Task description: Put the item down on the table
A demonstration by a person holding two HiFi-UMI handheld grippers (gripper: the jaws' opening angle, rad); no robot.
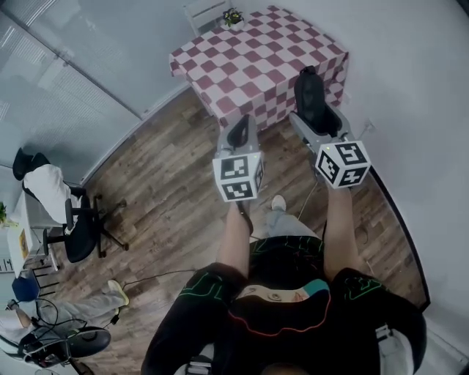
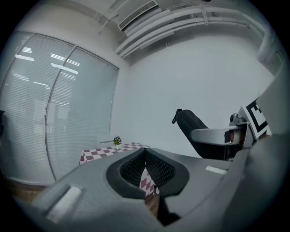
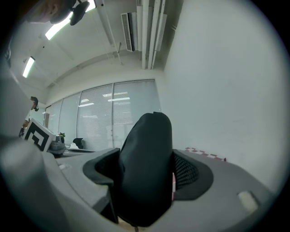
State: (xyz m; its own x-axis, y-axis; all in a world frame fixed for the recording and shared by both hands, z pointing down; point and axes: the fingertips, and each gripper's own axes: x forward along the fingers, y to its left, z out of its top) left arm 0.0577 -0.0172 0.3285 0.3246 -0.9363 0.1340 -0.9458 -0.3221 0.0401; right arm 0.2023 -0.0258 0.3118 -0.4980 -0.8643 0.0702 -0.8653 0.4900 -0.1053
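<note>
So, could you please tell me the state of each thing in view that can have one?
left gripper: shut, nothing between its jaws.
right gripper: shut on the black case.
black case: clamped upright, in the air, not yet on the table.
table: covered by a checked cloth.
potted plant: upright at the table's far edge.

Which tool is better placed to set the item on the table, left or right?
Right. The right tool grips the black case, facing the checkered table; the left tool is shut and empty.
</note>
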